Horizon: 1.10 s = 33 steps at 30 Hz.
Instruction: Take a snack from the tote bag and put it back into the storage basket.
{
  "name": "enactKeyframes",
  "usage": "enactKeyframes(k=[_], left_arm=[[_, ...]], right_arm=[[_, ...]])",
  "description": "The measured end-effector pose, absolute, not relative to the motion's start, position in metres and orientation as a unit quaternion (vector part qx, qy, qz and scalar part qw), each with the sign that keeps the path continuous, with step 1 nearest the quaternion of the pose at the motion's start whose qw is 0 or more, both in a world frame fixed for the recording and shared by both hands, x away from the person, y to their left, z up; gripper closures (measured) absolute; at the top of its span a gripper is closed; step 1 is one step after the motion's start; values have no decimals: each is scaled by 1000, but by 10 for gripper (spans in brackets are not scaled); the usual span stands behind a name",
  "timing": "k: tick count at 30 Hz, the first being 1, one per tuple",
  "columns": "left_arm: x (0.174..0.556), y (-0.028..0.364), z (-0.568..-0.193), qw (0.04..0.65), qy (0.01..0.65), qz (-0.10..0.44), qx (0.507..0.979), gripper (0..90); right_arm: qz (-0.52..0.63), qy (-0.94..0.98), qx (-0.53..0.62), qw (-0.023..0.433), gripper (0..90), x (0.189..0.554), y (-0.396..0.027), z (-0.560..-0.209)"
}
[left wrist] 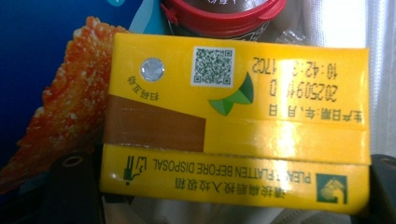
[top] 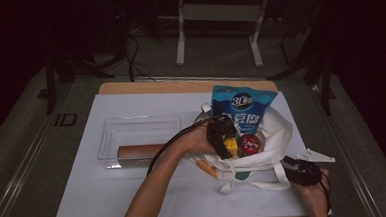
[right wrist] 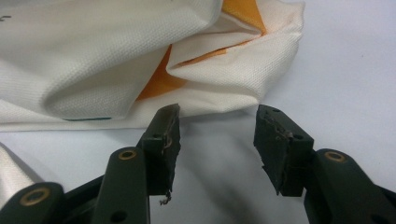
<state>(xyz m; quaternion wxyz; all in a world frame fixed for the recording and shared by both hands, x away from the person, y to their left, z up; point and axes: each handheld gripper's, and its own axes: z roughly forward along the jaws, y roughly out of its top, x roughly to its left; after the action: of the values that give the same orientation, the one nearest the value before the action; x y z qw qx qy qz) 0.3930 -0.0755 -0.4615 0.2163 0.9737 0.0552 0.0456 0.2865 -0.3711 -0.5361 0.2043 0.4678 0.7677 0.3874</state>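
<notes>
One tote bag [top: 268, 149], one blue pouch [top: 243, 108], one yellow carton [left wrist: 233, 126], one red-lidded jar [top: 248, 144], one clear tray [top: 137, 129].

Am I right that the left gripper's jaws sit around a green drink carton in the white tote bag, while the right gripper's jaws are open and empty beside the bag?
Not quite: the drink carton is yellow, not green, as the left gripper view shows. The rest stands: the left gripper is at it inside the white tote bag, and the right gripper is open and empty beside the bag.

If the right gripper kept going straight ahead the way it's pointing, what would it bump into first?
Probably the white cloth bag. The right gripper stands open with nothing between its jaws, and the bag's folded edge lies just beyond its tips on the white table.
</notes>
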Motion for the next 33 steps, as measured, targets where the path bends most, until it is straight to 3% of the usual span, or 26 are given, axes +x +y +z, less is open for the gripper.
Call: enactKeyframes(k=[16, 33], left_arm=[[391, -72, -456, 213, 61, 38, 975, 284], [379, -70, -439, 192, 116, 84, 971, 284]], right_arm=[[392, 765, 469, 204, 503, 286, -372, -536], [395, 763, 470, 203, 503, 286, -373, -536]])
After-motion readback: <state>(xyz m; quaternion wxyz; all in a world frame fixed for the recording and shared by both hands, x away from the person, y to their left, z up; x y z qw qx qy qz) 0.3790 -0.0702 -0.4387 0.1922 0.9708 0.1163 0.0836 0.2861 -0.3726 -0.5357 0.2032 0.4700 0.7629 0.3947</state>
